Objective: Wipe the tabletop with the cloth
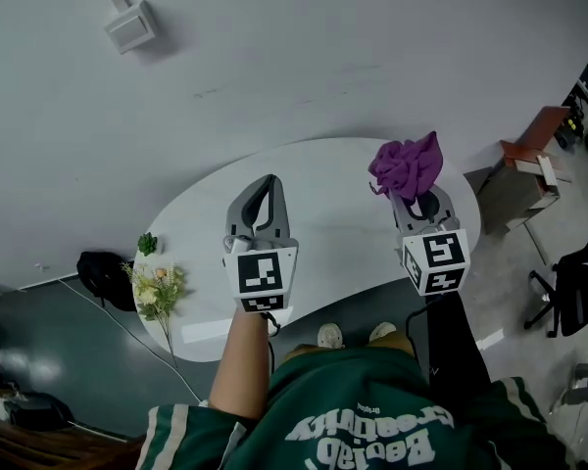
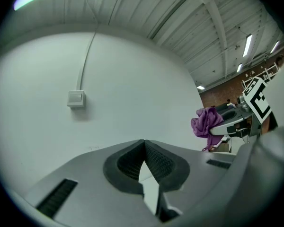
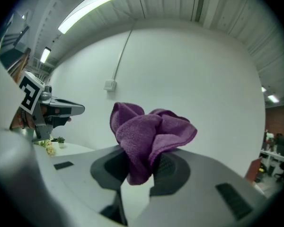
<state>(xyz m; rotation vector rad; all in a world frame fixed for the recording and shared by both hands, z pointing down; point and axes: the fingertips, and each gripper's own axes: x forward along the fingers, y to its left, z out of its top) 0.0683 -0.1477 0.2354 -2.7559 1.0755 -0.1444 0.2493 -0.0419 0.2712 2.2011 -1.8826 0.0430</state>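
Purple cloth [image 1: 408, 167] – bunched into a loose wad, pinched in the right gripper [image 1: 412, 199]. In the right gripper view its jaws are closed on the lower fold of the cloth [image 3: 149, 136], and the rest billows up above the tips of that gripper [image 3: 149, 167]. The wad shows against the pale wall, not against the tabletop. From the head view it overlaps the far right edge of the white oval table [image 1: 333, 213]. From the left gripper view the cloth [image 2: 206, 122] droops from the right gripper's tips, well off to the right.

Left gripper [image 1: 267, 179] – held over the middle of the table, level with the right one and well apart from it. Its jaws [image 2: 144, 143] meet at the tips, ribbed pads together, nothing between them. It points at the wall and a switch box [image 2: 76, 99].

Table's left end: a spray of pale flowers [image 1: 157, 290] and, just behind it, a small green plant [image 1: 148, 245]. Both also show small at the left of the right gripper view, beneath the left gripper. The rest of the tabletop is bare white.

Around: a black bag [image 1: 103, 274] on the floor left of the table, a black chair [image 1: 568, 292] at far right. The person stands at the near edge, in a green top.
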